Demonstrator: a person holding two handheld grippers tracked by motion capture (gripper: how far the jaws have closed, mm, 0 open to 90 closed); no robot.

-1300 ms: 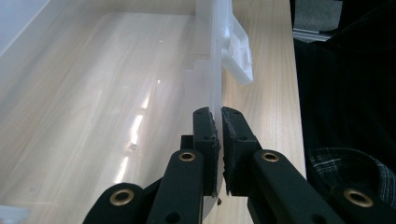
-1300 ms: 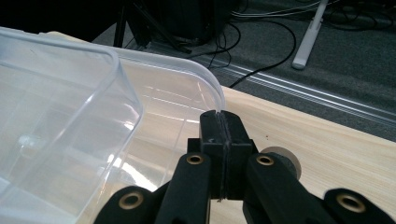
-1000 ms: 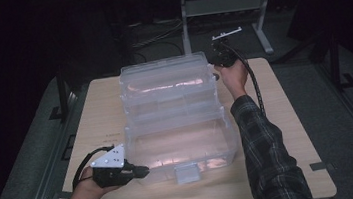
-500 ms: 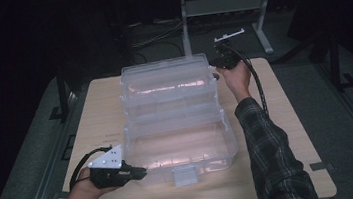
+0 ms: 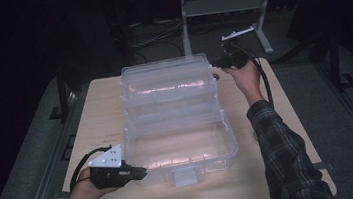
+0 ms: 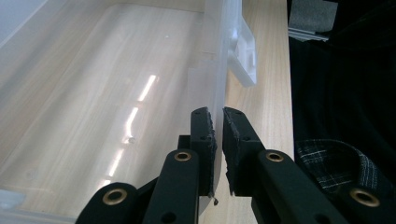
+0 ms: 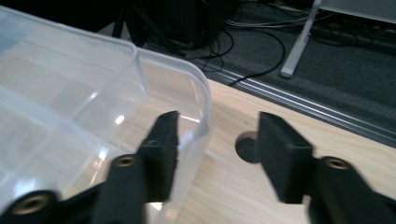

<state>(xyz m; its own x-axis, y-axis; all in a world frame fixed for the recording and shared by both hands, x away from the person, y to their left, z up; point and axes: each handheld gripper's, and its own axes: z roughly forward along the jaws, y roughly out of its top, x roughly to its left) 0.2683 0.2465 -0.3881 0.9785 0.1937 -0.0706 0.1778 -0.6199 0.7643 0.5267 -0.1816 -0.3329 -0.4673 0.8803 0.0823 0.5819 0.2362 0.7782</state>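
Clear plastic box (image 5: 177, 124), lid open, no readable writing | left gripper (image 5: 142, 173) clenched on its front wall | right gripper (image 5: 215, 66) jaws just opening, released around lid rim

The storage box (image 5: 177, 124) is clear, glossy, smooth plastic on a matt pale wood-grain table (image 5: 100, 108), the gripper pads (image 6: 205, 135) look like matt, slightly rough rubber, and the sleeve (image 5: 283, 152) is checked cloth.
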